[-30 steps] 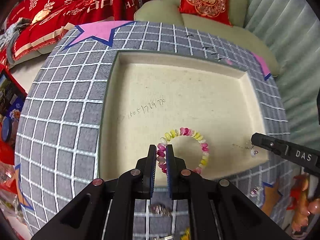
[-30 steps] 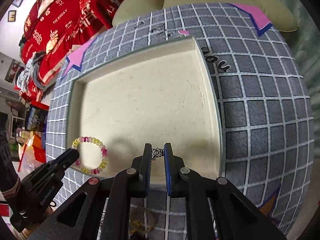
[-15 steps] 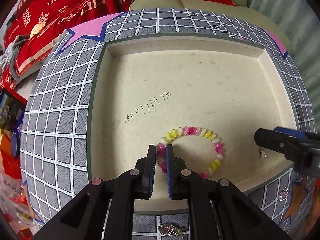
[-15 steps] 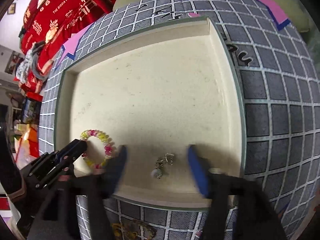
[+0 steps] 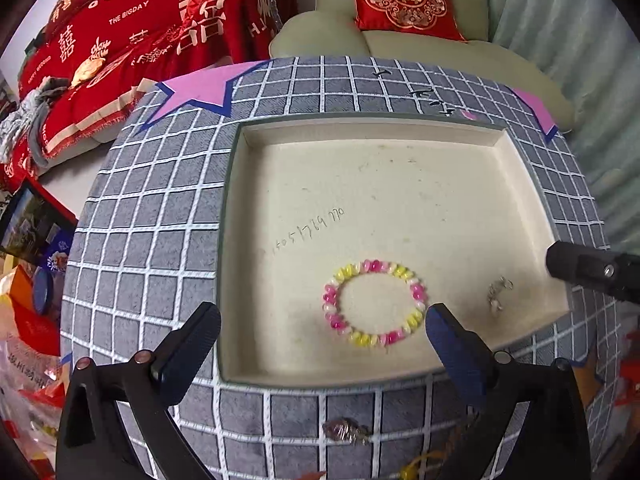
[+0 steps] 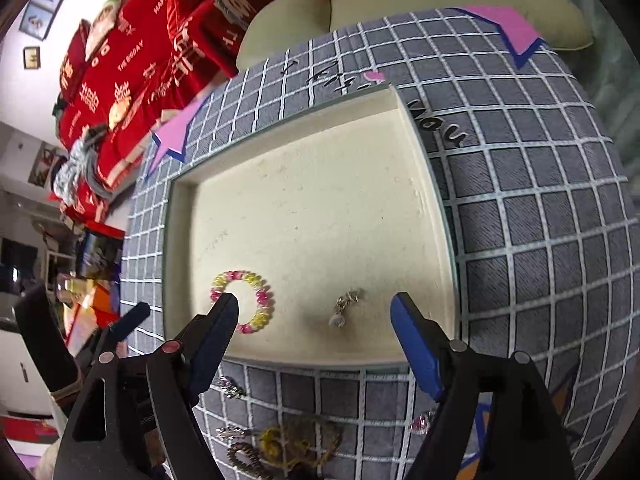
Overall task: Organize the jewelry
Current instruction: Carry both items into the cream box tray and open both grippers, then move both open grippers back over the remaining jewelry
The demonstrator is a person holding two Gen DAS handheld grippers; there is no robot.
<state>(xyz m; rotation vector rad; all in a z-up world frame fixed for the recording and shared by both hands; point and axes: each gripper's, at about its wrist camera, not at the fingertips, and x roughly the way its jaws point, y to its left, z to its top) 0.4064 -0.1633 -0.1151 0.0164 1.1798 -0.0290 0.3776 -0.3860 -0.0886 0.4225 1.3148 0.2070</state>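
A pink, yellow and white bead bracelet lies flat near the front of the cream tray. A small silver chain piece lies to its right on the tray floor. My left gripper hovers over the tray's front edge, its jaws opening wide, with the bracelet lying loose beyond its pads. My right gripper is also opening; the silver piece rests on the tray between its fingers, untouched. In each wrist view a finger of the other gripper shows at the side.
The tray sits on a grey checked cloth over a round table. Loose jewellery lies on the cloth in front of the tray: a gold chain, a pink pendant, a silver piece. A sofa with red cushions stands behind.
Both grippers went from shut to wide open. The left let go of the bracelet, the right let go of the silver piece; both now lie on the tray. Both hands drew back slightly.
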